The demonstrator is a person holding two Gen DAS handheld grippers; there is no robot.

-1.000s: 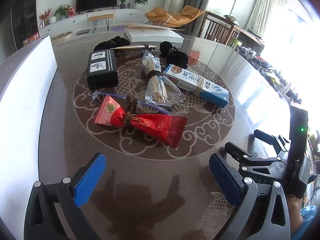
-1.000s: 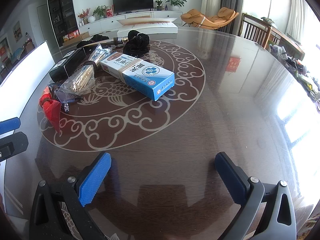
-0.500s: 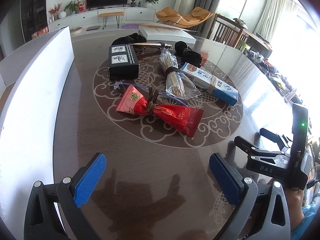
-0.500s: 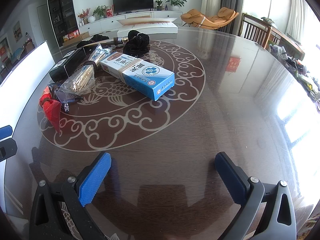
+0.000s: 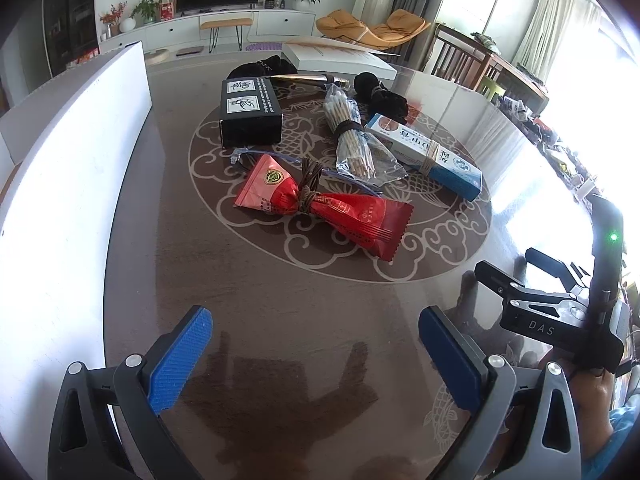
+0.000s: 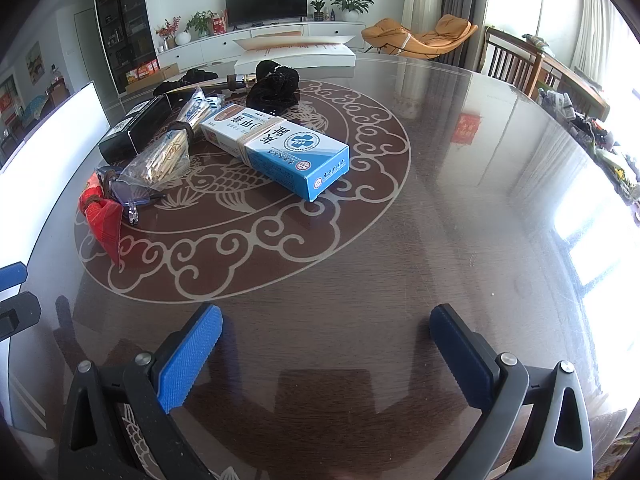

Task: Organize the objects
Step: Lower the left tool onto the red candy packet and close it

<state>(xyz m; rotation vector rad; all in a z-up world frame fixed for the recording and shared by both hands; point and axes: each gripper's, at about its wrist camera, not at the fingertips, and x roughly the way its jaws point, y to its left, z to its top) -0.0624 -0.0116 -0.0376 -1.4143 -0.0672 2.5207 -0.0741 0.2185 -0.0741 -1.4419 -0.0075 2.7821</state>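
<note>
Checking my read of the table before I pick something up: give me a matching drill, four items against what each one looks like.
Items:
1. red packet
2. blue-and-white carton
3. black box
4. stick bundle

Descriptions:
A. clear plastic bag, dark tie round the middle
B. two white picture labels on top
C. brown cord knotted round the middle
D. tan band round the middle, nearest the right gripper

Pairs: 1-C, 2-D, 3-B, 4-A
</note>
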